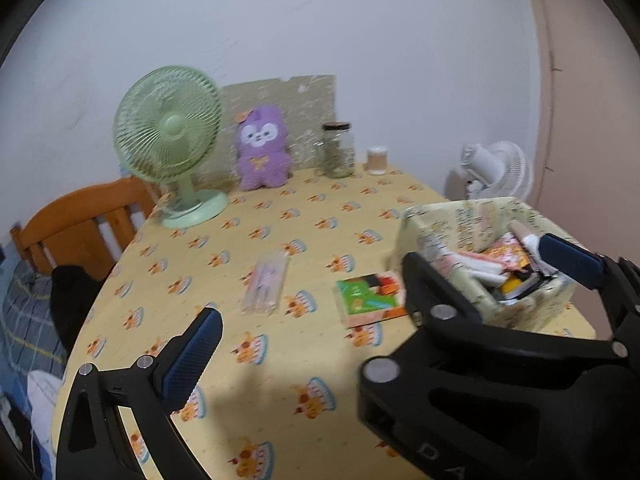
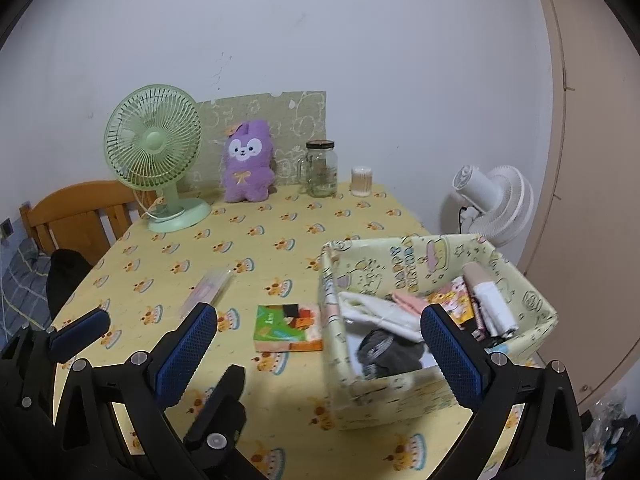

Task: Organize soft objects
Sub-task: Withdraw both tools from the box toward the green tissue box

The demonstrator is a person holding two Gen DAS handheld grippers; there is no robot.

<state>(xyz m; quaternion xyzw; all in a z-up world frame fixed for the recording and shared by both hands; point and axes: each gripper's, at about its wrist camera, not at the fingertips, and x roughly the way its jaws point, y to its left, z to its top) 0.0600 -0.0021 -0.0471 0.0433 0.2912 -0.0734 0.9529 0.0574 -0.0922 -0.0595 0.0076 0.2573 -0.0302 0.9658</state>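
Across the lower half of both wrist views a table under a yellow cloth printed with small cakes is recorded. At the right of the frame stands a pale yellow fabric basket with cartoon print, part-filled with folded cloths: a white piece, a grey knitted item, pink and beige rolls. Just left of the basket, apart from its wall, a flat green-and-orange packet lies on the cloth; whether it is soft cannot be told. Further left a clear plastic sleeve is seen. At the upper centre, against the wall, a purple plush rabbit sits upright between a green desk fan and a glass jar, well apart from the basket.

The right gripper is spread wide, with nothing between its blue pads; its right finger overlaps the basket mouth. The left gripper is likewise wide and empty, low at the left.

The step in hand is judged to be a reach for the next loose item. The plush should be taken across its body, not an ear, with a gentle close, and lifted clear of the fan and jar. The basket wall looks limp, so release should be made above the opening, not against the rim.
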